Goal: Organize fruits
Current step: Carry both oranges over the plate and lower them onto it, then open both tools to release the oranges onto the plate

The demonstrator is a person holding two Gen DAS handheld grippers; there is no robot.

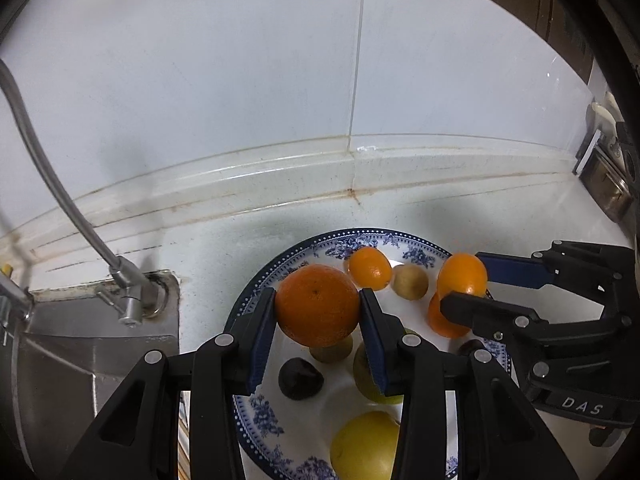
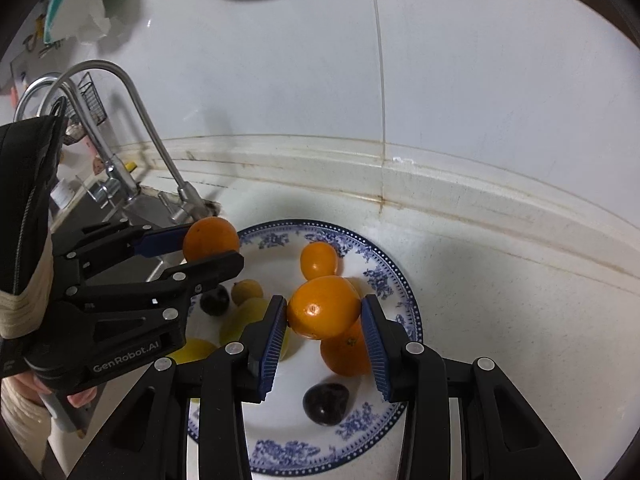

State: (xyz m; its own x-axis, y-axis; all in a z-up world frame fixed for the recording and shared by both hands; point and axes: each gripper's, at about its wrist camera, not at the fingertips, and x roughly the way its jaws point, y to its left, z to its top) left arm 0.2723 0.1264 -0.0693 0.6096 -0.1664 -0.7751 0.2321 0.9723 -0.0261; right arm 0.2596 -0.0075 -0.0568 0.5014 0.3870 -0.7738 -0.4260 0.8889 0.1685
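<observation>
- The left claw [image 1: 318, 306] pinches an orange [image 1: 317, 305] between its blue pads, just above the blue-patterned plate [image 1: 256, 412].
- The right claw [image 2: 324, 312] pinches a second orange [image 2: 323, 306] over the same plate.
- Another orange [image 2: 319, 259], yellow fruits [image 1: 366, 444] and dark fruits [image 2: 325, 403] lie on the plate, which sits on the white desk [image 2: 500, 320] beside the sink [image 1: 80, 360].

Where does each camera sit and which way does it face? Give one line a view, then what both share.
Left wrist: on the left gripper, looking down at the plate; its orange is clamped.
Right wrist: on the right gripper, facing the same plate, clamping another orange; a sleeve shows.
Shared: plate, faucet, each other's gripper.
</observation>
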